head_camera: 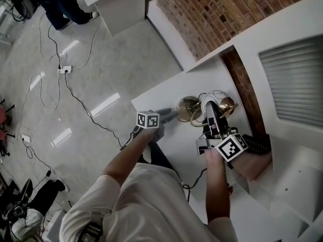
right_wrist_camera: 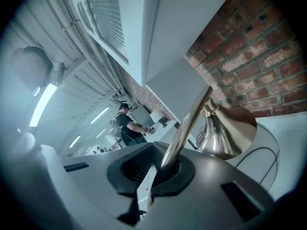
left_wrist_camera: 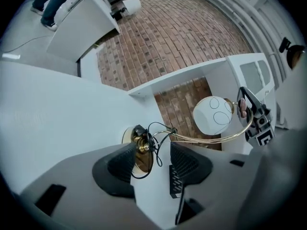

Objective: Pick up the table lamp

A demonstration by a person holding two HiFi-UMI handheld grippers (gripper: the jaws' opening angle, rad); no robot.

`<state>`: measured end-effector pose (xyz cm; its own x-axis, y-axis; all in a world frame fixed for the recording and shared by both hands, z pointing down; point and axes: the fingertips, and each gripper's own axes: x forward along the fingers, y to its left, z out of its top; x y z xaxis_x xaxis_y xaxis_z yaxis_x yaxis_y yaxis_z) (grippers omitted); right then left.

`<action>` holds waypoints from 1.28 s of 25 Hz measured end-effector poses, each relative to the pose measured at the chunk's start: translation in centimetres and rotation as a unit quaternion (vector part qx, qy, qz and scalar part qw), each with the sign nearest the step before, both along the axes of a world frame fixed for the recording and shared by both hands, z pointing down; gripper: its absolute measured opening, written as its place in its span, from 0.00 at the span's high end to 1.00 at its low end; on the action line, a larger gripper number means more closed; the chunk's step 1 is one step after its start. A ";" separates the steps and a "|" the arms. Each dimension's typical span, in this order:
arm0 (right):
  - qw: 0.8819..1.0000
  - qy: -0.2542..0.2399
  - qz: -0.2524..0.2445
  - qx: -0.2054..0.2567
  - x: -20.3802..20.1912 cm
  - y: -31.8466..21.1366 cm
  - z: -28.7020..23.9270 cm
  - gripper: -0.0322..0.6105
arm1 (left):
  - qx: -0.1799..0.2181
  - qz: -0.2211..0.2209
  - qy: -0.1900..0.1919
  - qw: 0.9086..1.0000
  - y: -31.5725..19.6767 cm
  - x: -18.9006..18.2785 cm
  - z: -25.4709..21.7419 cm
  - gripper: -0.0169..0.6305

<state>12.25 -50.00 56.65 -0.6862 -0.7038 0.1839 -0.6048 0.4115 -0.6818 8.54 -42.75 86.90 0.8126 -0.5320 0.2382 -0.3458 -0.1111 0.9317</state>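
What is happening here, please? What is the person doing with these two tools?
A person holds a gripper in each hand and works on a brass table lamp on a white table. The right gripper is shut on the lamp's curved brass arm. The left gripper is open, its jaws apart close to the lamp's base and its tangled cord, gripping nothing.

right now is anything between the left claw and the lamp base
Only the lamp's own black cord, looped in front of the brass base where the open left claw reaches. Nothing else. The right claw is shut on the lamp's arm.
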 end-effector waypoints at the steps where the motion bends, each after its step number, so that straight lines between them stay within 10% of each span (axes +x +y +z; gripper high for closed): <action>1: 1.000 -0.005 -0.002 -0.002 0.0 0.0 0.0 0.96 | -0.004 -0.004 0.004 1.000 -0.1 0.1 0.1 0.61; 22: 0.999 -0.036 -0.024 -0.010 -0.6 1.3 -1.4 0.95 | -0.061 -0.014 0.026 0.998 2.9 0.3 2.9 0.47; 32: 0.998 -0.045 -0.041 0.017 -5.6 10.6 -7.9 0.95 | -0.073 -0.010 0.048 0.996 9.0 -1.5 1.2 0.43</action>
<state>6.63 -39.43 48.74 -0.7550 -0.6486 0.0968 -0.5053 0.4813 -0.7163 7.05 -33.75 88.06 0.8245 -0.5142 0.2362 -0.2560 0.0333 0.9661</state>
